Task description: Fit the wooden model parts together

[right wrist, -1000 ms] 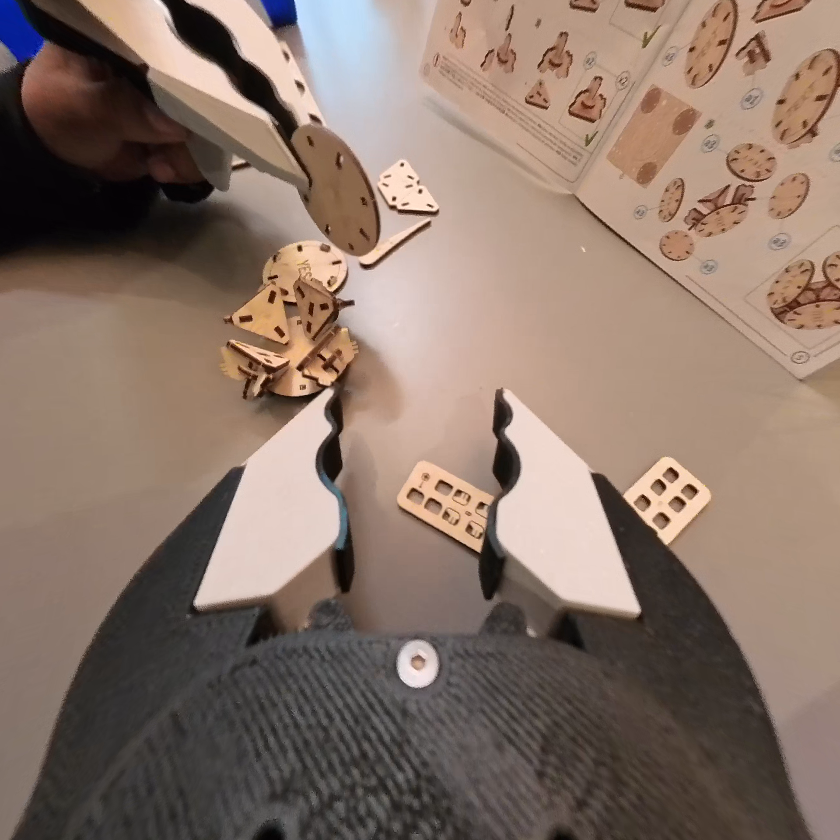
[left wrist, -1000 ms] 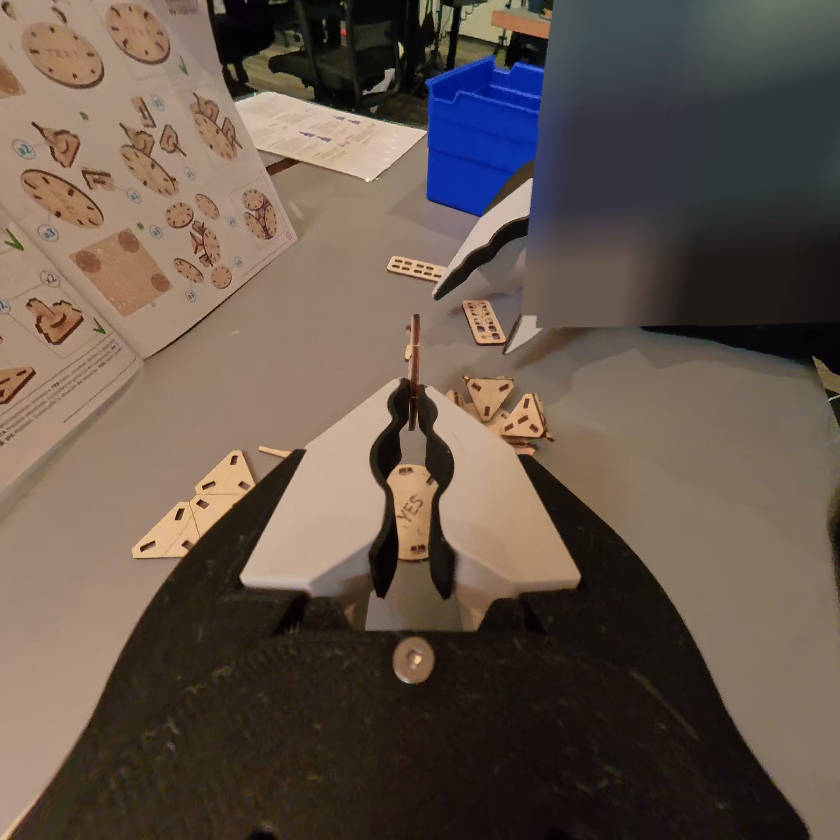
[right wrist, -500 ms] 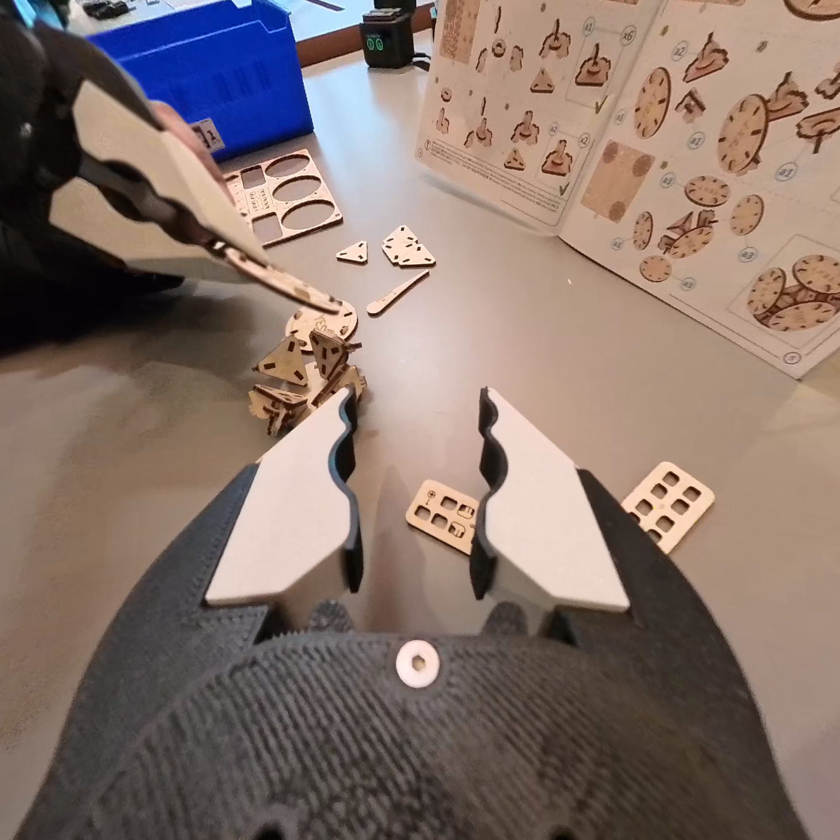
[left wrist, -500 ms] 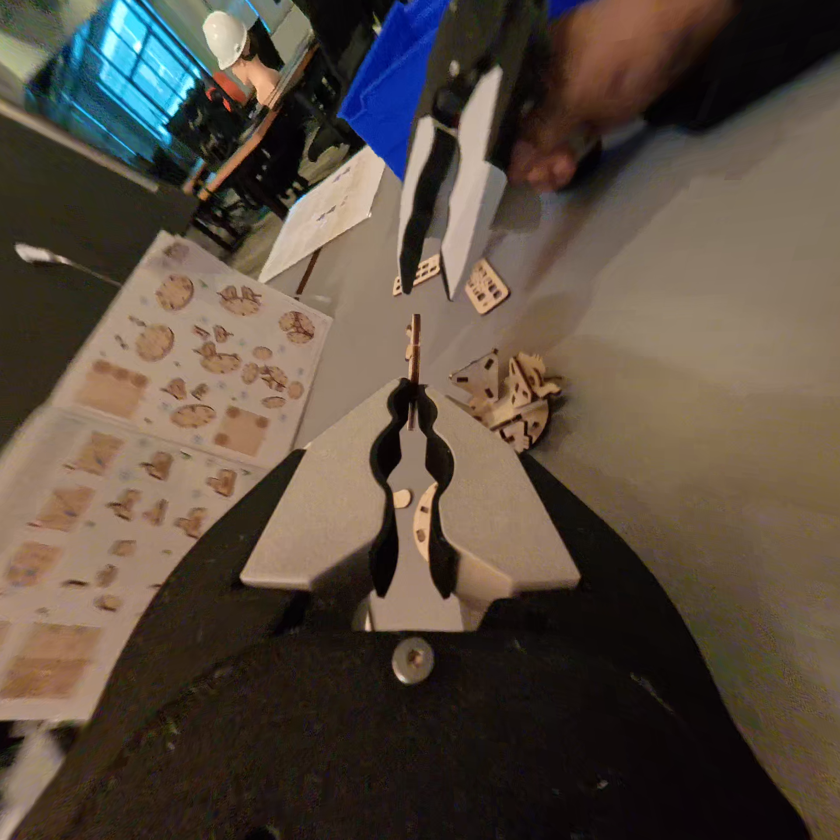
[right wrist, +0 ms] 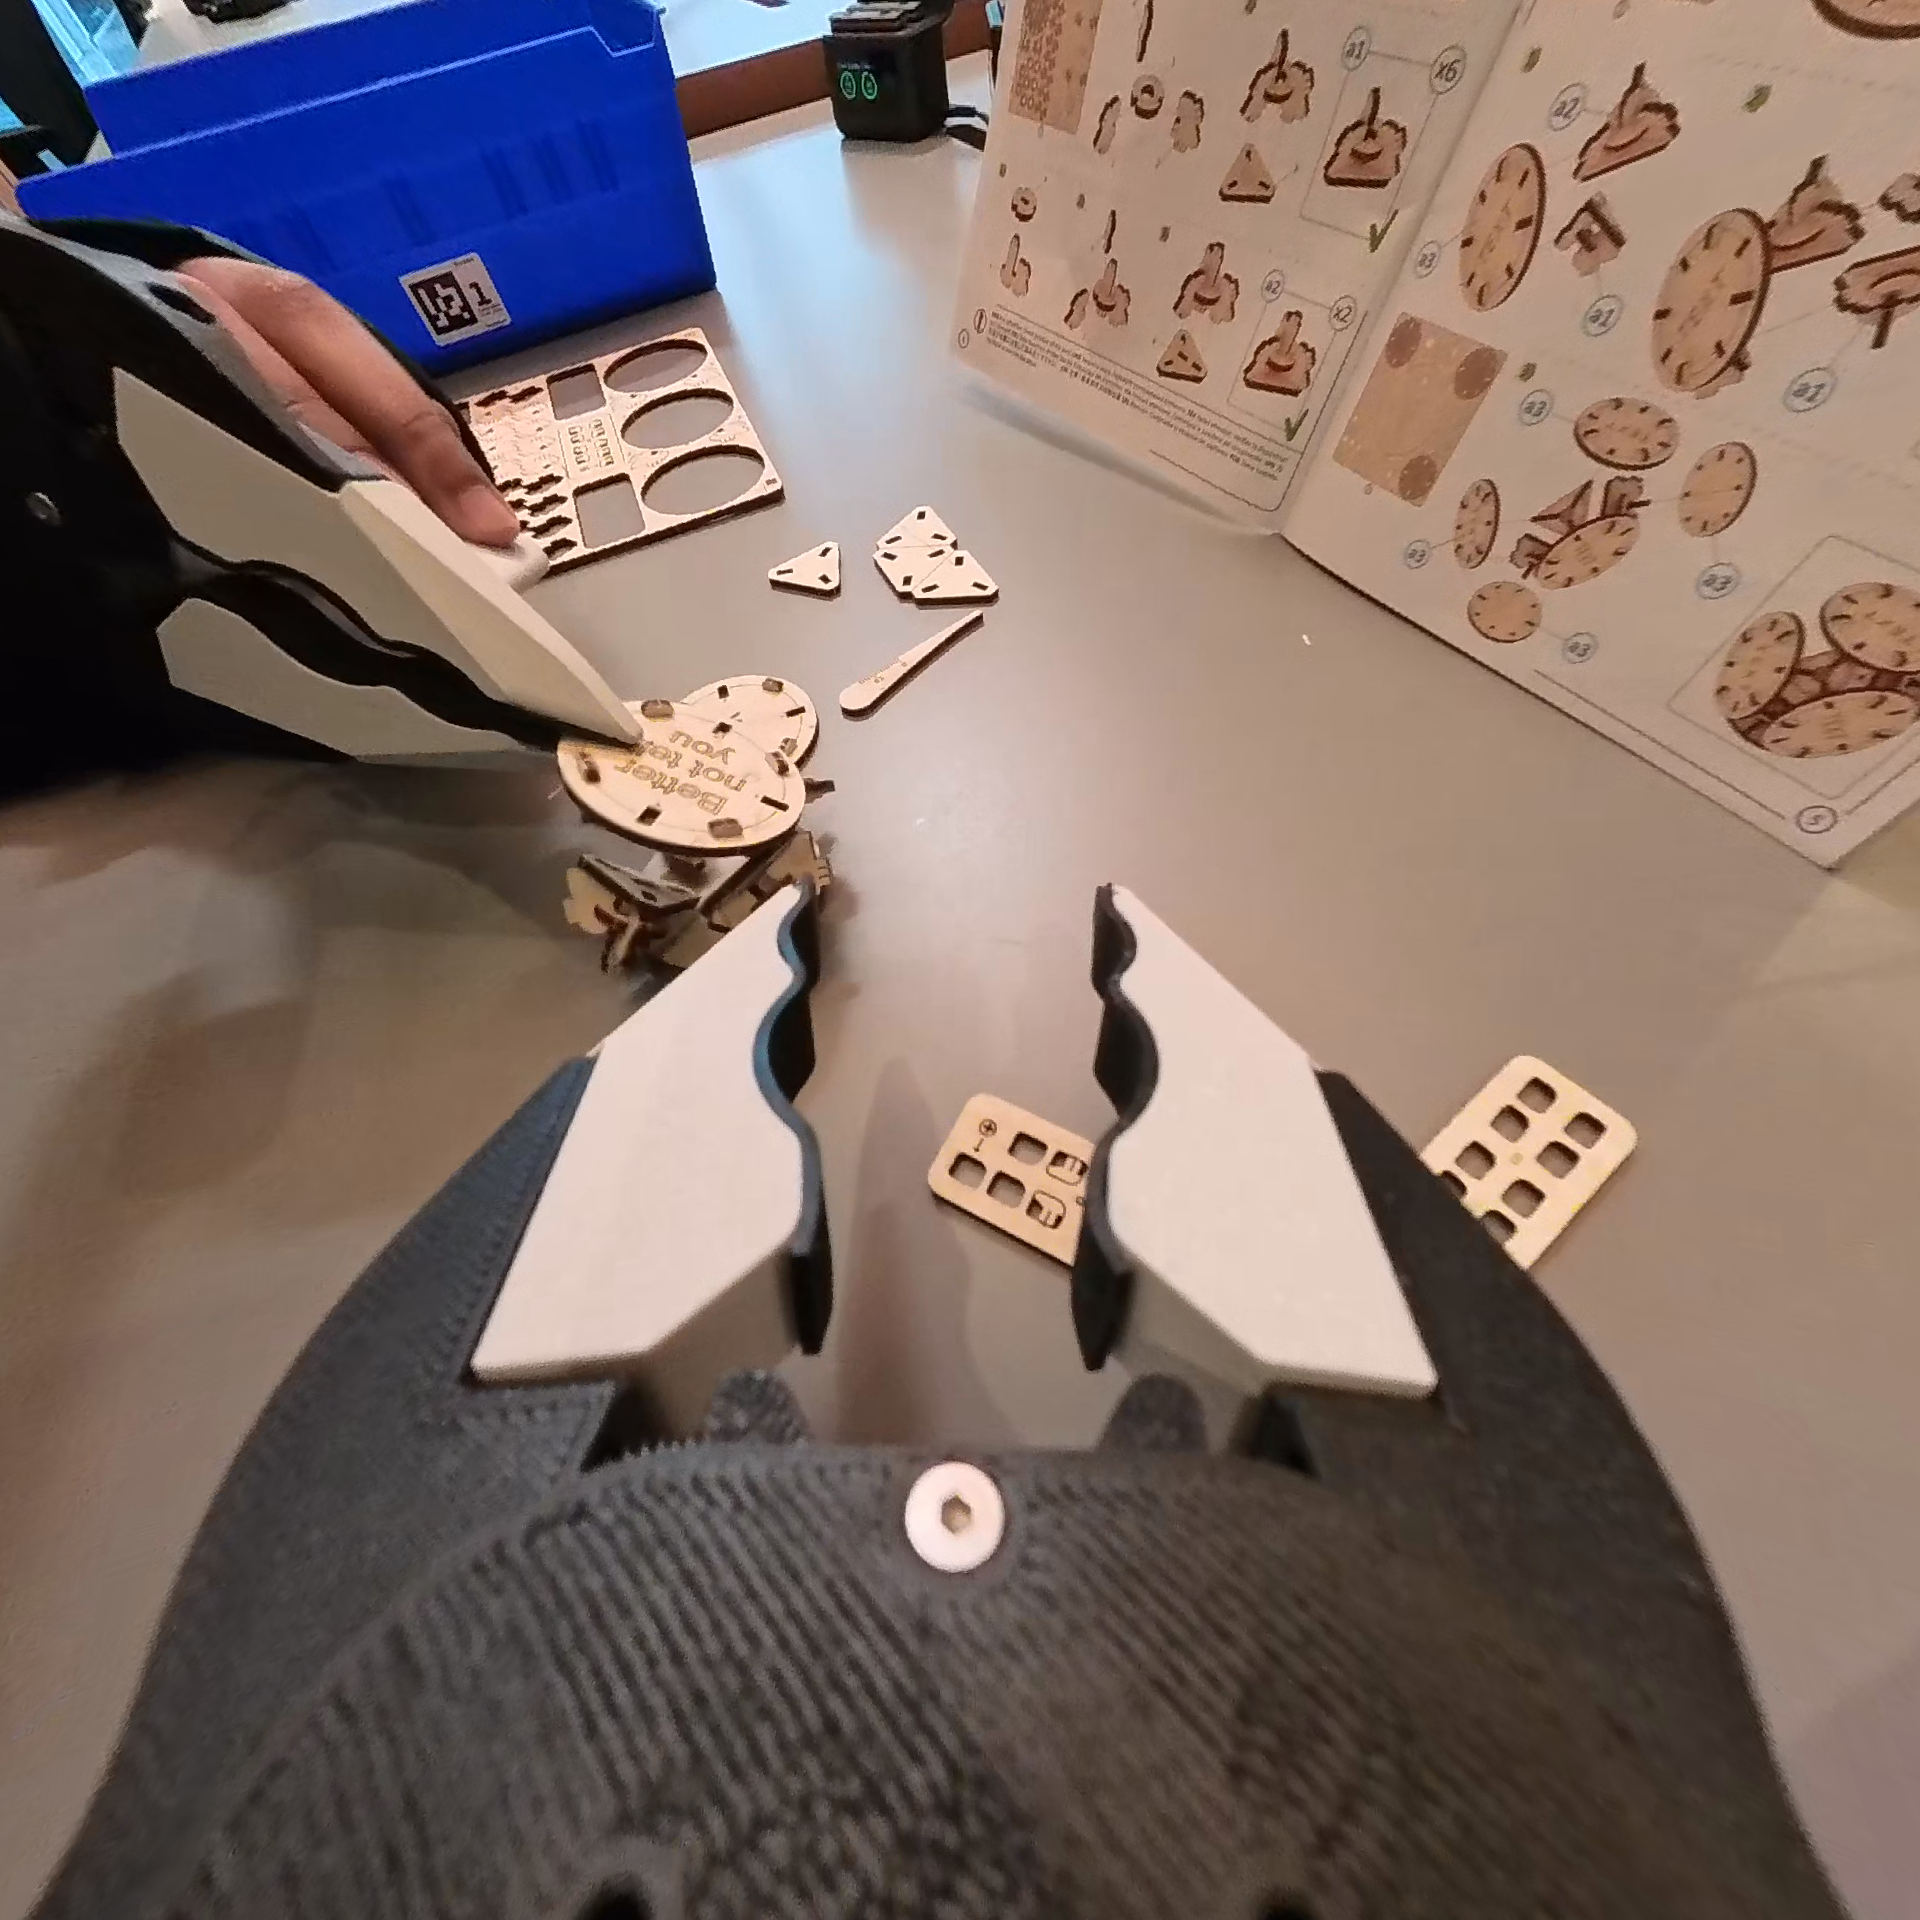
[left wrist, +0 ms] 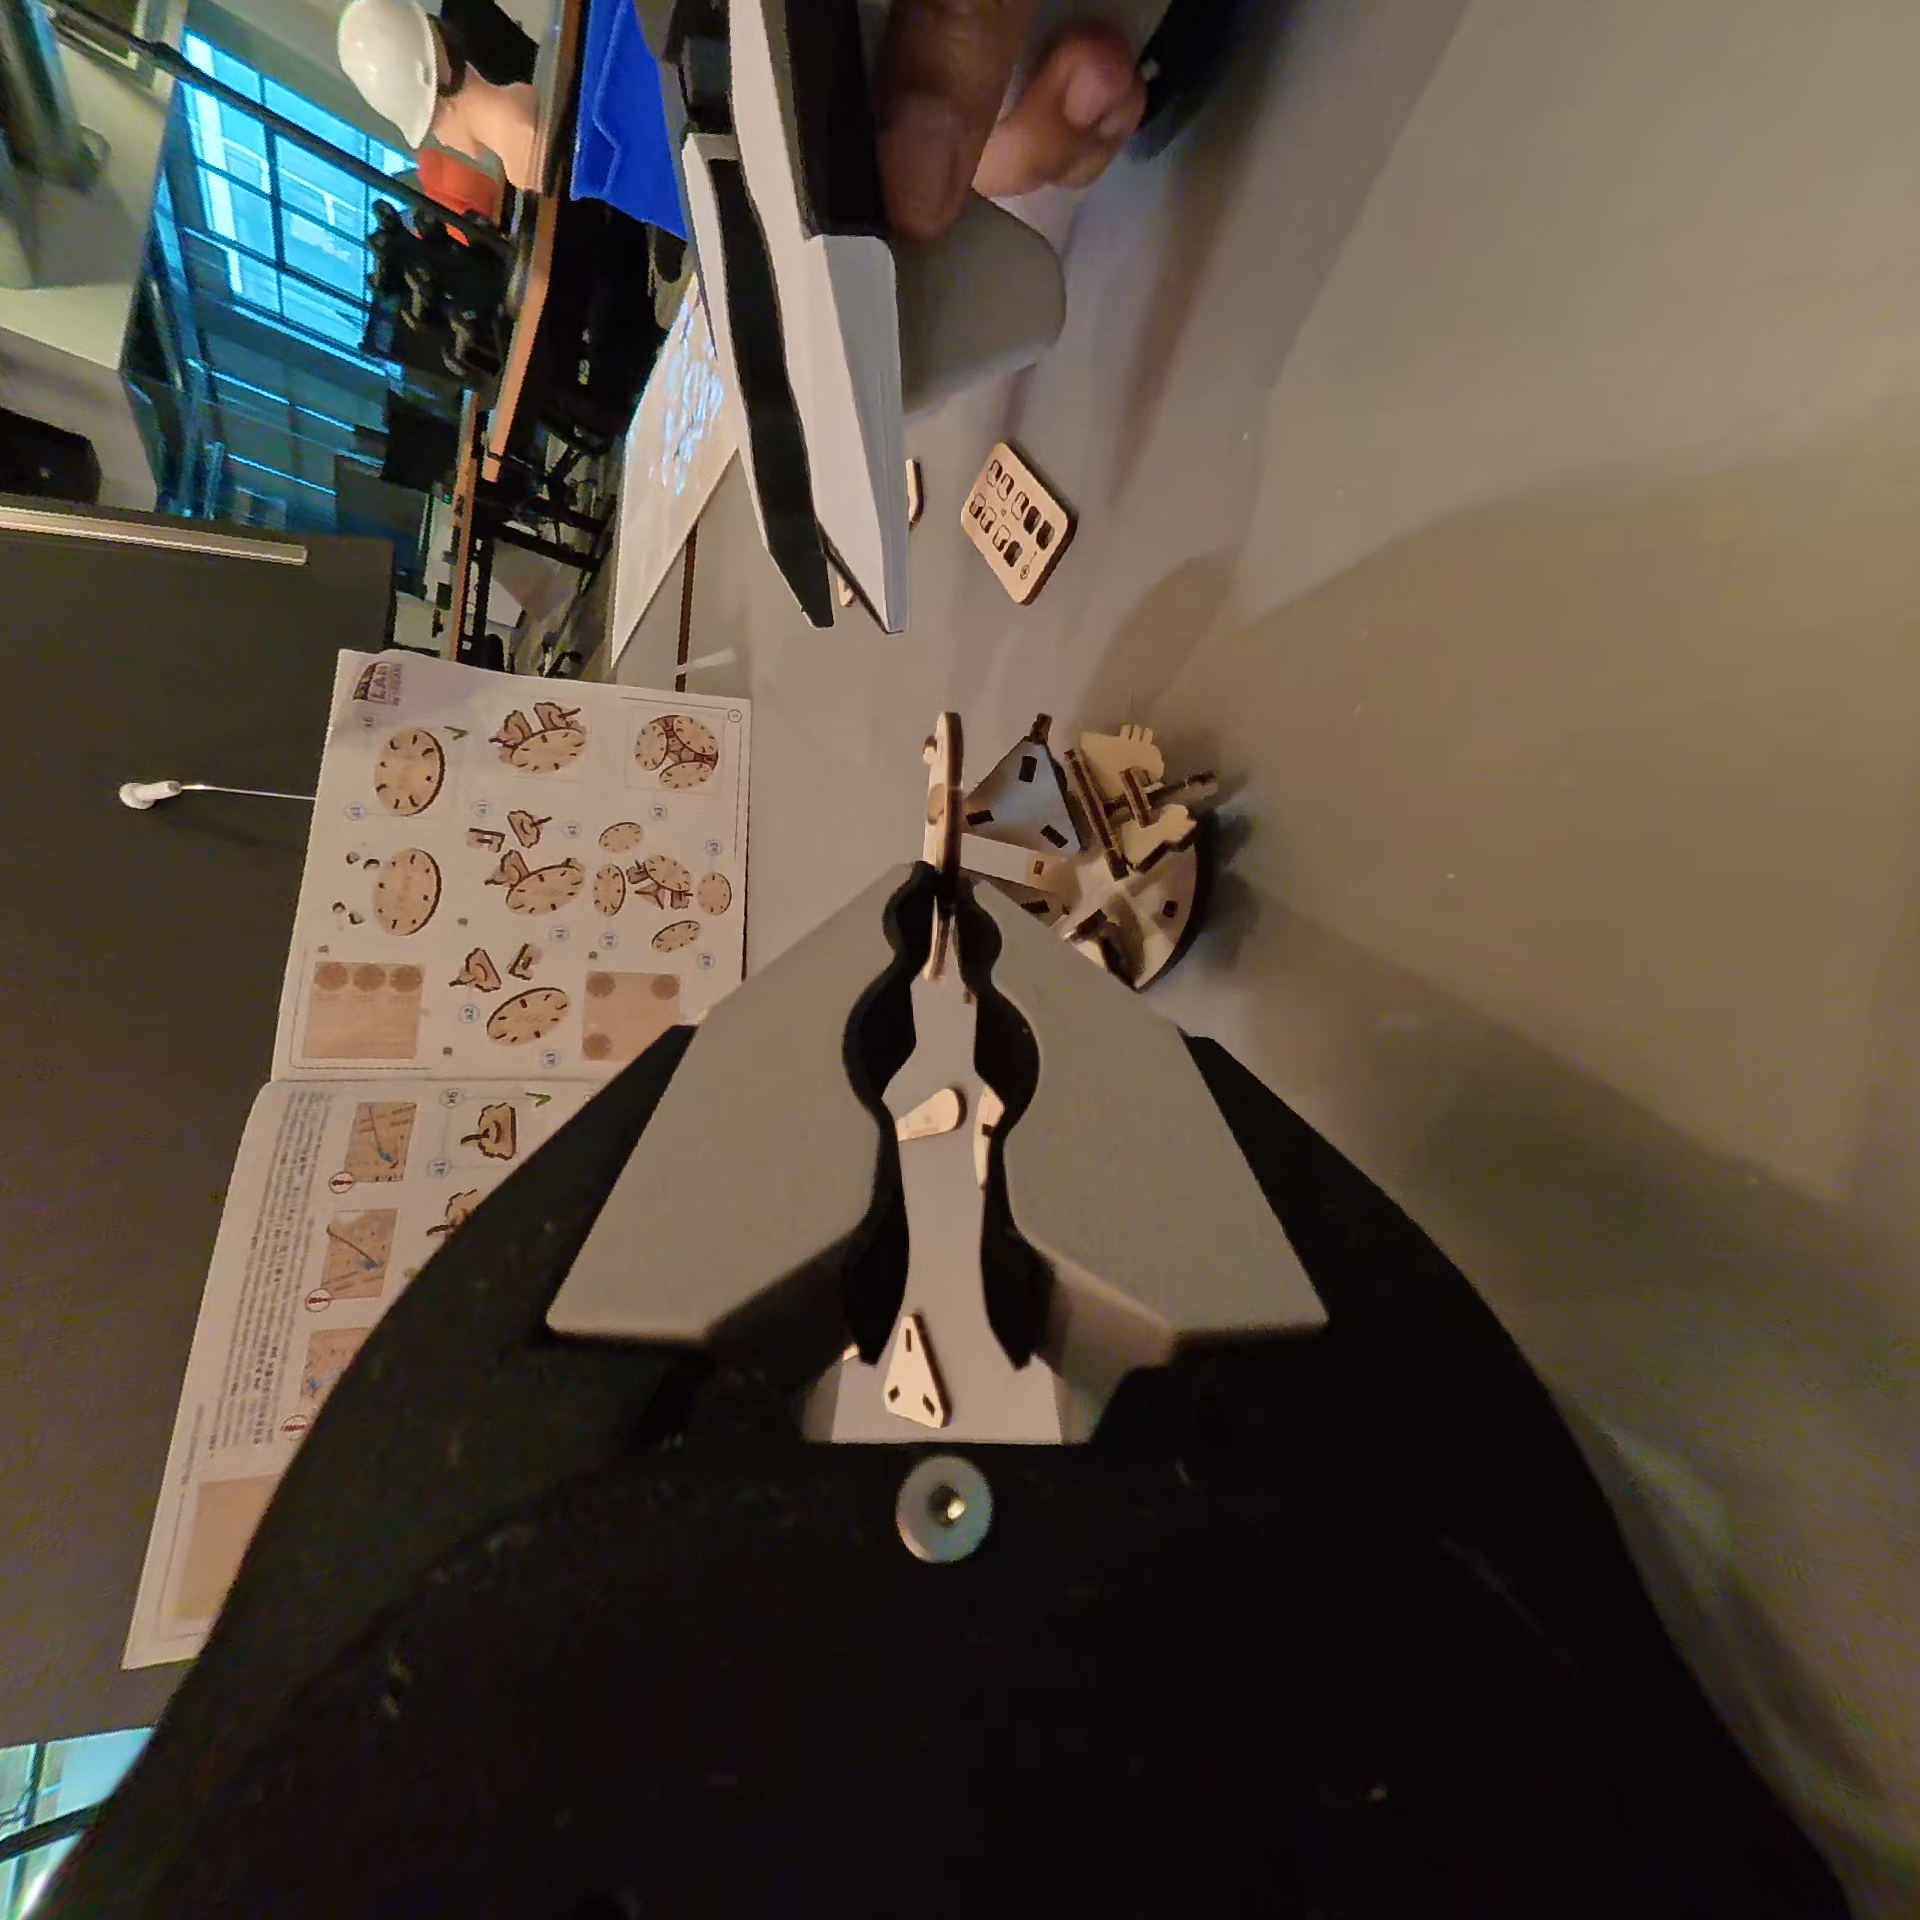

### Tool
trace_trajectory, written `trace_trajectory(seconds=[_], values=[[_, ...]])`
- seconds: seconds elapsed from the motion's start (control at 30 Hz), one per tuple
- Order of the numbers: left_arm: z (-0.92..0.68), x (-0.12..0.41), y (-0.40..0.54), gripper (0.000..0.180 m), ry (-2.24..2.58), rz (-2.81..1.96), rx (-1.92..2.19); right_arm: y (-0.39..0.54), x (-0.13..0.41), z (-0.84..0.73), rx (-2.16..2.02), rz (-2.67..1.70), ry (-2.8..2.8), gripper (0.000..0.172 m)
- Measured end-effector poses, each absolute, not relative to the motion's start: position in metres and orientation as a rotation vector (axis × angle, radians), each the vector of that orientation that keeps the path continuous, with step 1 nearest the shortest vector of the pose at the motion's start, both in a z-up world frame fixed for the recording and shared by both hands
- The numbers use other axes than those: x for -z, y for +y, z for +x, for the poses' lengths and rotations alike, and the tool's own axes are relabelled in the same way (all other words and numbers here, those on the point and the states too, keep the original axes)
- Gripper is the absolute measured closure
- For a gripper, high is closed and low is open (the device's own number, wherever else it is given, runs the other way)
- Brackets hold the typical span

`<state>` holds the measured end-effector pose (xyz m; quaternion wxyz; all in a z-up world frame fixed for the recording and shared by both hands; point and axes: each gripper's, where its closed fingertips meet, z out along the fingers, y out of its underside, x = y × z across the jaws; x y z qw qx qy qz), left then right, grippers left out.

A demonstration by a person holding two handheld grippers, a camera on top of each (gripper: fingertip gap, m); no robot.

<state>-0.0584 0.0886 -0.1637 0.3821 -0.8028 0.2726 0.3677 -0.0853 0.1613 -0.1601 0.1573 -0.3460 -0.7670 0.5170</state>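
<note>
My left gripper (left wrist: pixel 940 883) is shut on a round wooden disc (left wrist: pixel 943 810), which shows edge-on in the left wrist view. In the right wrist view the same gripper (right wrist: pixel 613 732) pinches the disc (right wrist: pixel 681 784) by its rim and holds it flat just above a small wooden assembly of slotted triangles (right wrist: pixel 665 914) on the grey table (right wrist: pixel 1299 831). The assembly also shows in the left wrist view (left wrist: pixel 1112 862). My right gripper (right wrist: pixel 951 904) is open and holds nothing; its left fingertip is close beside the assembly. It also shows in the left wrist view (left wrist: pixel 852 613).
A second disc (right wrist: pixel 774 701) lies behind the assembly. Two perforated wooden cards (right wrist: pixel 1013 1169) (right wrist: pixel 1527 1164) lie under my right gripper. Loose triangles (right wrist: pixel 935 561), a thin stick (right wrist: pixel 909 665), a cut-out sheet (right wrist: pixel 644 436), a blue bin (right wrist: pixel 416 177) and an open instruction booklet (right wrist: pixel 1455 312) lie farther back.
My left gripper has rolled over, turning the disc from upright to flat, and brought it down over the assembly. My right gripper narrowed a little and drew up beside the assembly.
</note>
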Motion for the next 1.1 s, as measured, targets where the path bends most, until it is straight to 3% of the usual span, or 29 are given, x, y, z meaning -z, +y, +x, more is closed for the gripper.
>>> trace_trajectory(seconds=[0.37, 0.67, 0.87, 1.1], values=[[-0.05, 0.166, 0.086, 0.158, 0.676, -2.071, -0.77, 0.161, 0.161, -0.085, -1.478, -0.988, -2.201, 0.12], [-0.045, 0.147, 0.083, 0.151, 0.533, -1.99, -0.54, 0.16, 0.161, -0.084, -1.474, -0.987, -2.208, 0.12], [-0.044, 0.154, 0.093, 0.111, 0.312, -2.014, -0.239, 0.16, 0.162, -0.084, -1.471, -0.986, -2.211, 0.12], [-0.053, 0.168, 0.102, 0.106, 0.063, -2.066, -0.034, 0.159, 0.163, -0.083, -1.458, -0.98, -2.22, 0.12]])
